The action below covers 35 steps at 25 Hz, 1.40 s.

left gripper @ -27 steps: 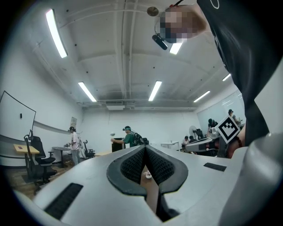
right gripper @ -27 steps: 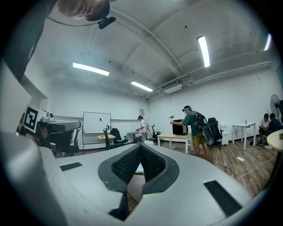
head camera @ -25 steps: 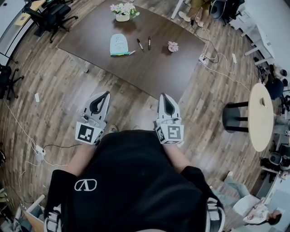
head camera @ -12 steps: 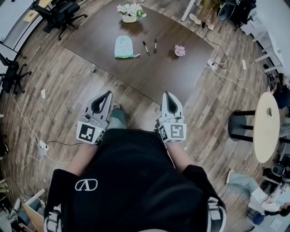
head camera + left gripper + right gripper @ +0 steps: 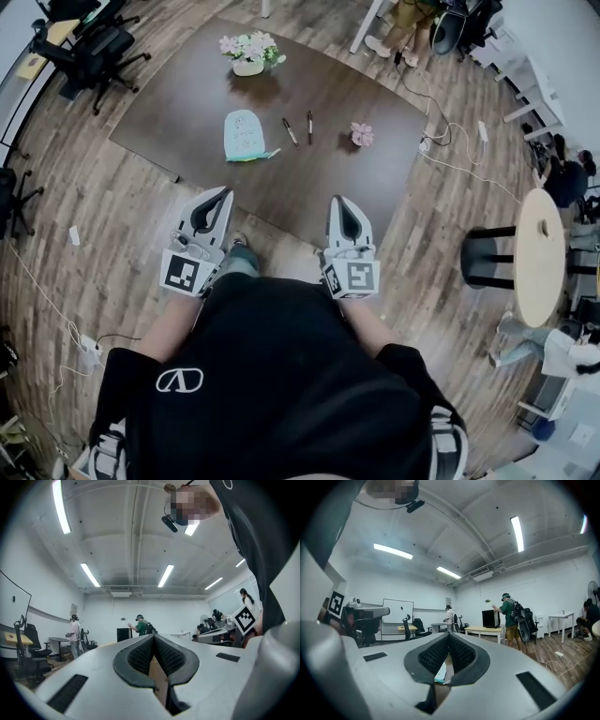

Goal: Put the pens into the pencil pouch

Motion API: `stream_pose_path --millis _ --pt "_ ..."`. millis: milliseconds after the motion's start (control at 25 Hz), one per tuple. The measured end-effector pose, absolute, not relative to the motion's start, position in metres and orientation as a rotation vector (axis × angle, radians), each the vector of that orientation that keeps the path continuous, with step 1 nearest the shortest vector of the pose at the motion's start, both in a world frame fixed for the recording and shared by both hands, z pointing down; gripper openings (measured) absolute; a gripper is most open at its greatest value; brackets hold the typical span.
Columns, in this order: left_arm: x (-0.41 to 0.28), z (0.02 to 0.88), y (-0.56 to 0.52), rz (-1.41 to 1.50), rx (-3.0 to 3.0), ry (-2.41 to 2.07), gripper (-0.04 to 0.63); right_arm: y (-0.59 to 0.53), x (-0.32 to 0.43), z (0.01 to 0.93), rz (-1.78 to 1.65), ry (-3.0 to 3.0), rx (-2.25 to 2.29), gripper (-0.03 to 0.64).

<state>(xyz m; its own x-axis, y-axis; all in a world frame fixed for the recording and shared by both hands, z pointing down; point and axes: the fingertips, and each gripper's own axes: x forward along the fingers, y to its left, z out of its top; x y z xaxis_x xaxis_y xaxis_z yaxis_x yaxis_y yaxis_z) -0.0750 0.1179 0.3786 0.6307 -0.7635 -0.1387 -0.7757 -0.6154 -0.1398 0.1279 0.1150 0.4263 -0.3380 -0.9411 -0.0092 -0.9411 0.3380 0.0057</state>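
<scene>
A light teal pencil pouch (image 5: 244, 136) lies on the dark brown table (image 5: 187, 103), with a strip of it showing through the jaws in the right gripper view (image 5: 440, 671). Two dark pens (image 5: 291, 131) (image 5: 310, 127) lie side by side to the pouch's right. My left gripper (image 5: 221, 195) and right gripper (image 5: 338, 202) are held out in front of my body, short of the table's near edge, pointing toward it. Both are shut with nothing between their jaws.
A flower pot (image 5: 248, 52) stands at the table's far side and a small pink flower (image 5: 362, 134) at its right. Office chairs (image 5: 89, 47) stand far left, a round light table (image 5: 539, 258) and black stool (image 5: 487, 253) at right. Cables lie on the wooden floor. People stand across the room (image 5: 511, 616).
I have walked toward the table: it now sits nearer to both grippers. The grippers stay shut in the same pose before my body.
</scene>
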Motion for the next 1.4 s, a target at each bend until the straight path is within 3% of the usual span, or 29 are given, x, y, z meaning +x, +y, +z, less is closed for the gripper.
stream_pose_path --millis 560,1400 --pt "-0.137 0.378 -0.053 0.167 -2.813 1.077 0.003 -0.031 0.064 0.402 0.076 2.438 -2.021 -0.002" --pt "-0.117 0.373 -0.094 0.157 -2.756 1.221 0.003 -0.084 0.073 0.394 0.066 2.542 -1.888 -0.002"
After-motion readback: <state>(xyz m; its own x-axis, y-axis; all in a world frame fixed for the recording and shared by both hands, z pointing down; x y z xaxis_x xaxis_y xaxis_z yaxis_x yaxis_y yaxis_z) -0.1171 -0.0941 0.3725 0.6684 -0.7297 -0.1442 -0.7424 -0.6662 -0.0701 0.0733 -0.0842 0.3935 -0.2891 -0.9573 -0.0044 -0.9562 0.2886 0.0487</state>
